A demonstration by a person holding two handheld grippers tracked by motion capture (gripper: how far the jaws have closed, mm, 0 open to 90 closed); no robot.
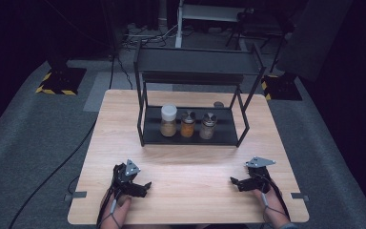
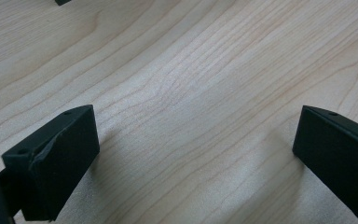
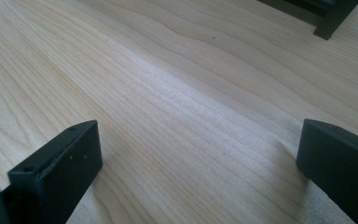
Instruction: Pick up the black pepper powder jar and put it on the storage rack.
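Presently, the items as they stood.

Table (image 1: 124, 124): pale wood, lying across the lower half of the high view, on grey carpet.

Rack (image 1: 195, 67): black metal, two tiers, at the centre of the high view toward the table's far edge. Its lower shelf carried three jars in a row: a white-lidded jar (image 1: 168, 120) at the left, tallest, with tan contents; an orange-filled jar (image 1: 188, 124) in the middle; a dark-capped jar (image 1: 208, 126) at the right. The three stood upright, just beside one another, well apart from both grippers.

Left gripper (image 1: 143, 187): at the lower left of the high view, low over the near part of the table, held by a hand (image 1: 122, 202) entering from the bottom edge. Its jaws stood wide apart with nothing between them. The left gripper view (image 2: 196, 154) confirmed this, with bare wood grain between the two black jaws, detail the high view was too small to give. A dark corner showed at the upper left of that view; what it belonged to could not be told.

Right gripper (image 1: 235, 181): at the lower right of the high view, likewise low over the near table. Jaws spread wide, empty. The right gripper view (image 3: 200, 158) showed plain board between them and, at its upper right, a foot of the rack (image 3: 328, 18). The jars lay outside both gripper views.
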